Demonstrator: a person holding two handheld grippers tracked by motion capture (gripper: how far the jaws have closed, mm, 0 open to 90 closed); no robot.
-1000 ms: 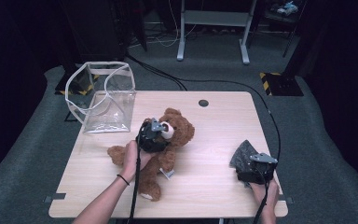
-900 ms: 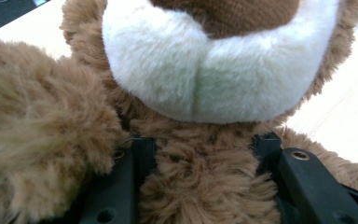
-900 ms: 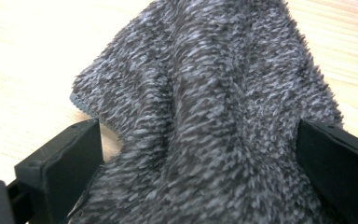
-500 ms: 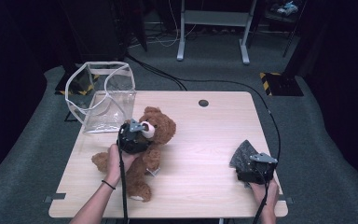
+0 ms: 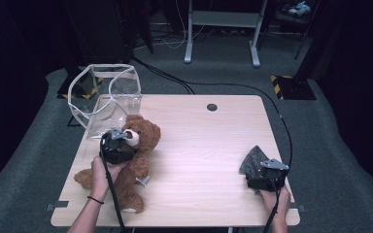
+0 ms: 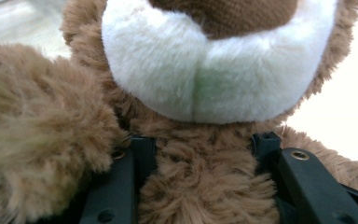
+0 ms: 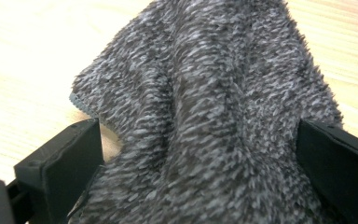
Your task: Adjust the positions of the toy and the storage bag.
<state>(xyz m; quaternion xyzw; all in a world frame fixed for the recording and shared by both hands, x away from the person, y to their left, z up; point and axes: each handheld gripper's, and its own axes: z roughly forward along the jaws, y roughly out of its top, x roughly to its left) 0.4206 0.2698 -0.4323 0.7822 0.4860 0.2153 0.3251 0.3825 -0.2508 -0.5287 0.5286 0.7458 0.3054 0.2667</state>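
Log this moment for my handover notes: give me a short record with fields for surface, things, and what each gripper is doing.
surface: wooden table
held toy: teddy bear, near the left edge
container: clear bag, open, behind the bear
left gripper: fingers closed on the bear's body below its muzzle
right gripper: grey cloth lies between its open fingers

We hold black grippers, left gripper (image 5: 118,145) and right gripper (image 5: 267,175), each grey-plated and trailing a black cable, a dark band on our left wrist.
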